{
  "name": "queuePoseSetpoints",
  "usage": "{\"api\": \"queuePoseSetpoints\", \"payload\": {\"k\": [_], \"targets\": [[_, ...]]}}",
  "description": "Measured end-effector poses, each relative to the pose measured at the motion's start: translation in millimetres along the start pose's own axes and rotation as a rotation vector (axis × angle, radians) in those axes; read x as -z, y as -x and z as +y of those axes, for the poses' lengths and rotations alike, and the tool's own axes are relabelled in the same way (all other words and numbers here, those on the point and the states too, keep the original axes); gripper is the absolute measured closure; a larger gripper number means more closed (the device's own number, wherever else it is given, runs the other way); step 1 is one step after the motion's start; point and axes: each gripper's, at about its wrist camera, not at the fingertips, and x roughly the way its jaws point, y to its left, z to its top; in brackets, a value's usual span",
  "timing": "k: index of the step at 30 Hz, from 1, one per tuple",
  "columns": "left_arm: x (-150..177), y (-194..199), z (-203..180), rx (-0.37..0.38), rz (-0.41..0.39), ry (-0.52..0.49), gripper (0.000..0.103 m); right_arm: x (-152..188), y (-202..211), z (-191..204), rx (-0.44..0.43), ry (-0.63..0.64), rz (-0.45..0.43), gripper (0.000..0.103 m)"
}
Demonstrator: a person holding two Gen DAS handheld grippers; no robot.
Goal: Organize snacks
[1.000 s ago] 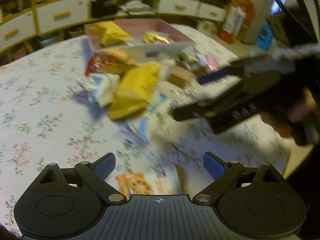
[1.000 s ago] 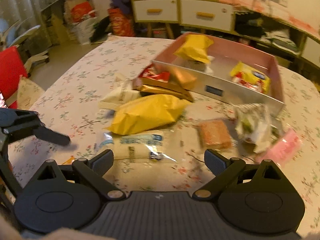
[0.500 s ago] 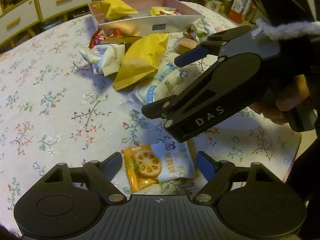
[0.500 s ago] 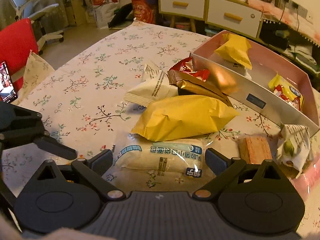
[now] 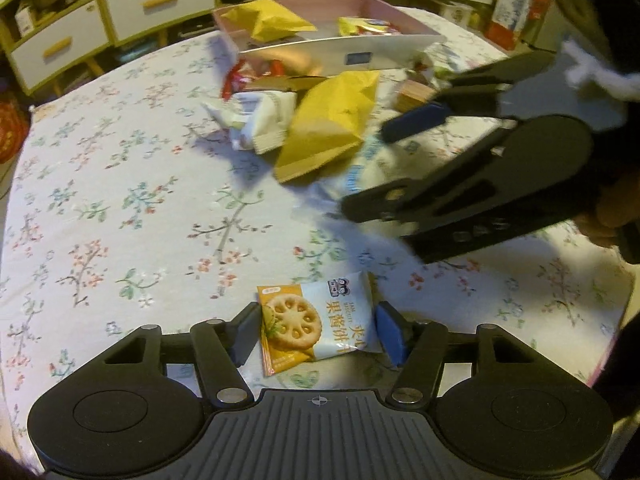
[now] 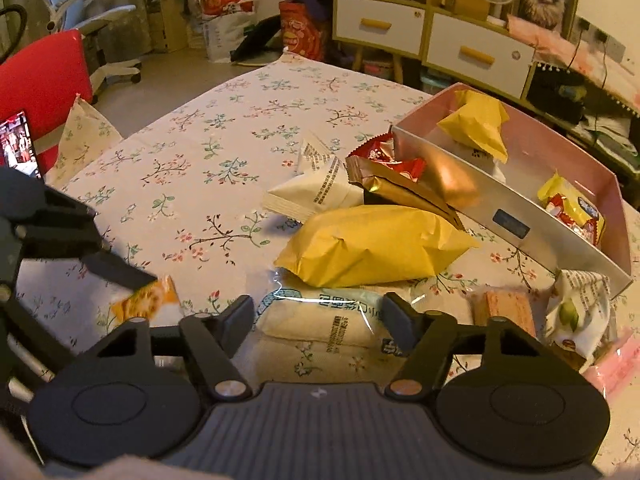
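Right claw [image 5: 404,168] blurs at frame right, hiding the white packet [image 5: 356,176]; pink bag [image 6: 616,364] cut off lower right.

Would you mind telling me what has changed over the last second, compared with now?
The left gripper came down around the biscuit packet, fingers either side, not clearly clamped. The right gripper advanced to straddle the white snack pack, jaws open. The yellow bag and pink box stayed put.

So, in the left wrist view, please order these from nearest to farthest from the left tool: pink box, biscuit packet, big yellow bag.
1. Biscuit packet, between the left tool's fingers.
2. Big yellow bag, mid-table, ahead.
3. Pink box, far end of the table.
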Motion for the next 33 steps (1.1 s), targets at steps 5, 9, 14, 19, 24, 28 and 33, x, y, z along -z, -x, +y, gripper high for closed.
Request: {"api": "queuePoseSetpoints", "payload": {"k": [5, 9, 14, 19, 24, 28, 33], "targets": [[-2, -1, 10, -0.054, -0.008, 0.043, 0.043, 4, 3, -9, -0.013, -0.013, 0.024, 0.04], [-3, -1, 16, -0.078, -0.01, 0.081, 0.043, 11, 3, -21, -0.018, -0.051, 0.075, 0.048], [-3, 0, 26, -0.096, -0.005, 0.119, 0.04, 18, 9, -34, 0.018, -0.089, 0.113, 0.042], [-1, 3, 29, -0.009, 0.001, 0.06, 0.034, 18, 17, -41, -0.01, -0.147, 0.134, 0.036], [-4, 5, 30, 0.017, 0.034, 0.099, 0.031, 14, 21, -42, -0.049, -0.192, 0.113, 0.028], [-10, 14, 33, -0.012, 0.012, 0.135, 0.022, 8, 16, -42, -0.074, -0.251, 0.102, 0.028], [-14, 18, 51, -0.013, 0.007, 0.313, 0.02, -1, 5, -46, -0.056, -0.345, 0.072, 0.028]]}}
